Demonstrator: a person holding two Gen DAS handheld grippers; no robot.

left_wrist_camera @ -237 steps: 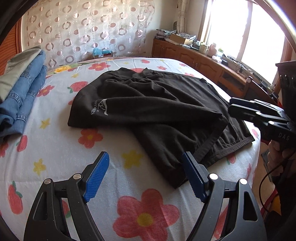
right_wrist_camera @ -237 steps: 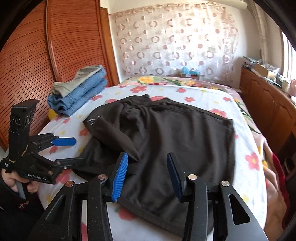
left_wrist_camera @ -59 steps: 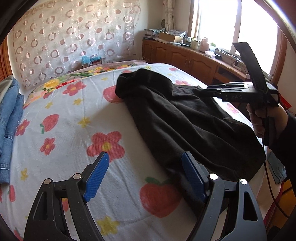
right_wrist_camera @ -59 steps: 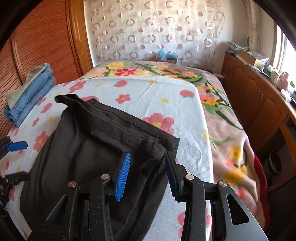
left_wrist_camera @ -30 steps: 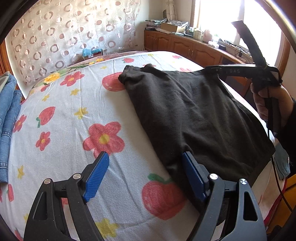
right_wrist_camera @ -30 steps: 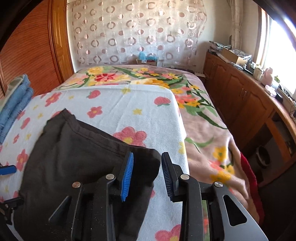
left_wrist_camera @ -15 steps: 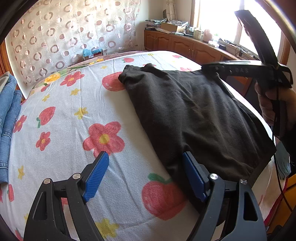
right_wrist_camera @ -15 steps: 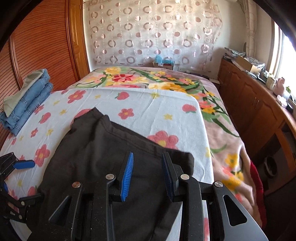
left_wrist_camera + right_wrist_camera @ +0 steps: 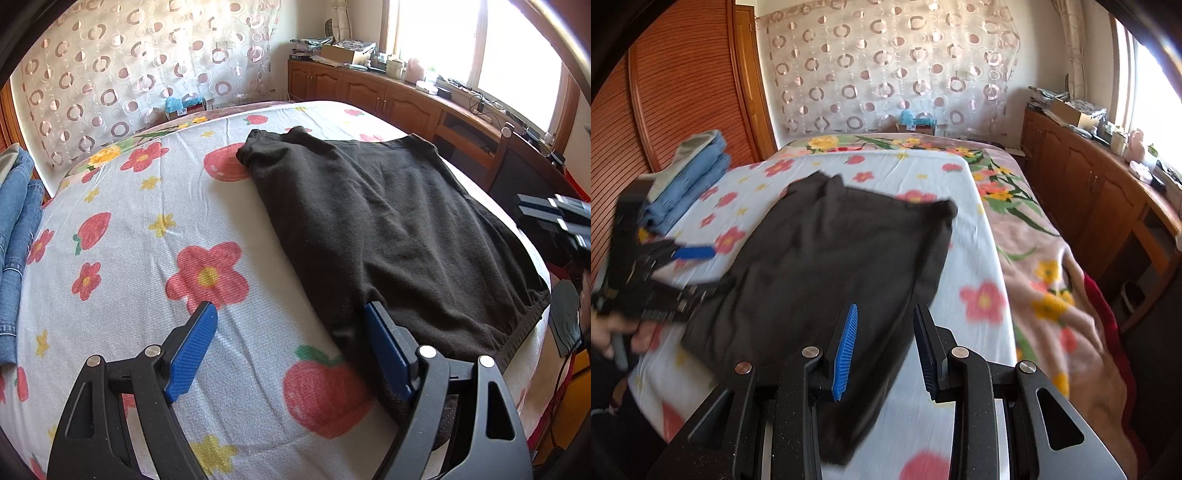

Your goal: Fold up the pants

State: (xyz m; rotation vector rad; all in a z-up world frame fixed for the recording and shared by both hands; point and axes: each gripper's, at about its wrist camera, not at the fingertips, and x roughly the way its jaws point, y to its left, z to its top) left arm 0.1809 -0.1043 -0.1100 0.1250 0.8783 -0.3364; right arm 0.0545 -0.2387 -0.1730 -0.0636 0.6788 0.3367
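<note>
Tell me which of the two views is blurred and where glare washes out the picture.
Right wrist view: motion blur smears the pants, the bedspread and the left gripper; only the right gripper is crisp. Left wrist view: sharp on the pants, but the window is blown out white. Both bend straight edges, fisheye style.

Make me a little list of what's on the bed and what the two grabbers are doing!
bed cover: white sheet with red flowers and strawberries
main item: black pants, lying flat, folded over
pile at the side: folded blue jeans, apart from the pants
left gripper: jaws wide open, one finger at the pants' near edge, holding nothing
right gripper: jaws partly apart, above the pants, nothing clamped
window side: wooden cabinets
</note>
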